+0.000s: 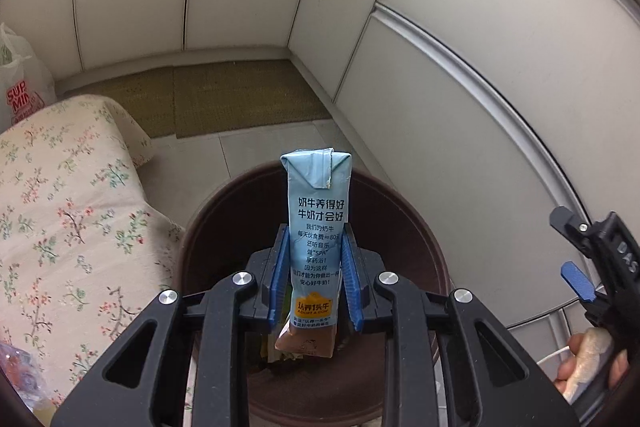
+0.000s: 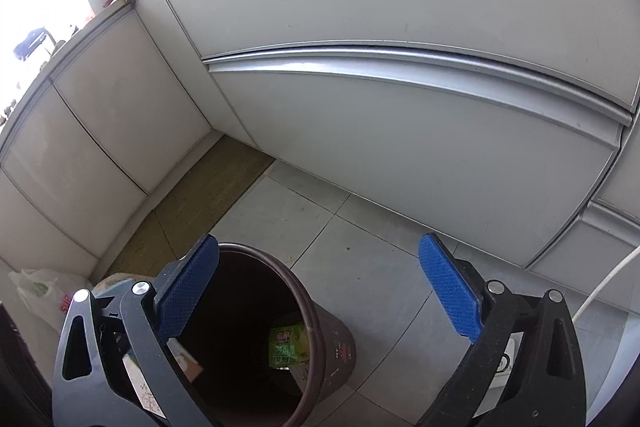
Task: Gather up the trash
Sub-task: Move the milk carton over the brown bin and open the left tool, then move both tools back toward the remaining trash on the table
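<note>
On the left lies a flowered cushion [image 1: 68,211], with a white plastic bag [image 1: 20,87] behind it. The left gripper [image 1: 316,279] is clamped on a blue milk carton [image 1: 316,251], pads pressing its two narrow sides about halfway down, and holds it upright directly over the brown trash bin [image 1: 416,227]. The carton looks dented and probably empty, so light, soft-walled and easy to crush; a mid-body pinch suits it. To the right, the right gripper [image 2: 320,291] stands wide open and empty above the same bin, a person's hand [image 1: 588,359] on its handle. Inside the bin a green wrapper [image 2: 286,343] shows; the rest of the contents are dark and unreadable, and the carton's lower end hides some.
</note>
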Demonstrator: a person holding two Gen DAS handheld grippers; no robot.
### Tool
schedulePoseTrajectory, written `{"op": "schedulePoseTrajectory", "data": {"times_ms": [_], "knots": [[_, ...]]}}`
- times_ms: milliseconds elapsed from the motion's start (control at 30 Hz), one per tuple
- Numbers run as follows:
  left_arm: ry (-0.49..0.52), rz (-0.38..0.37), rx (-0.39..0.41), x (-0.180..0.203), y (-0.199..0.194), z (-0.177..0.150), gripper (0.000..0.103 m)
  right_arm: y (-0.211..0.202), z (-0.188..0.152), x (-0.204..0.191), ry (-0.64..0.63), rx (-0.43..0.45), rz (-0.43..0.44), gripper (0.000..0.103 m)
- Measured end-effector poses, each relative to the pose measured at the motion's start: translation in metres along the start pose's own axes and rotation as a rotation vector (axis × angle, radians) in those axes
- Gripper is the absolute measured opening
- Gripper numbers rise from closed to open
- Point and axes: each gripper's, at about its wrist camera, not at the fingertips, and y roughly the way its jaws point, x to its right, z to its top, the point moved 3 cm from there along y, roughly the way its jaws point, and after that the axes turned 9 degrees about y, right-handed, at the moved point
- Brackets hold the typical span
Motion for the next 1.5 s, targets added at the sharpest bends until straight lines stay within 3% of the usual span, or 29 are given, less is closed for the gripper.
{"op": "schedulePoseTrajectory", "data": {"times_ms": [67, 200, 400, 767, 1033, 1500], "knots": [[-0.018, -0.002, -0.024, 0.0, 0.009, -0.001, 0.026, 0.001, 0.0, 0.0, 0.0, -0.002, -0.001, 0.096], [-0.041, 0.004, -0.059, 0.001, 0.019, -0.005, 0.059, -0.001, 0.0, -0.001, -0.01, -0.009, 0.001, 0.096], [-0.042, 0.012, -0.079, -0.002, 0.019, -0.014, 0.069, 0.001, -0.004, -0.01, -0.03, -0.02, -0.003, 0.096], [-0.057, 0.092, -0.03, -0.036, -0.018, -0.027, 0.074, 0.003, -0.034, -0.043, -0.218, -0.061, -0.037, 0.096], [-0.112, 0.14, 0.045, -0.077, -0.073, -0.048, 0.076, -0.013, -0.076, -0.087, -0.398, -0.047, -0.018, 0.096], [-0.264, 0.308, 0.149, -0.166, -0.178, -0.11, 0.076, -0.082, -0.153, -0.171, -0.606, 0.013, 0.234, 0.096]]}}
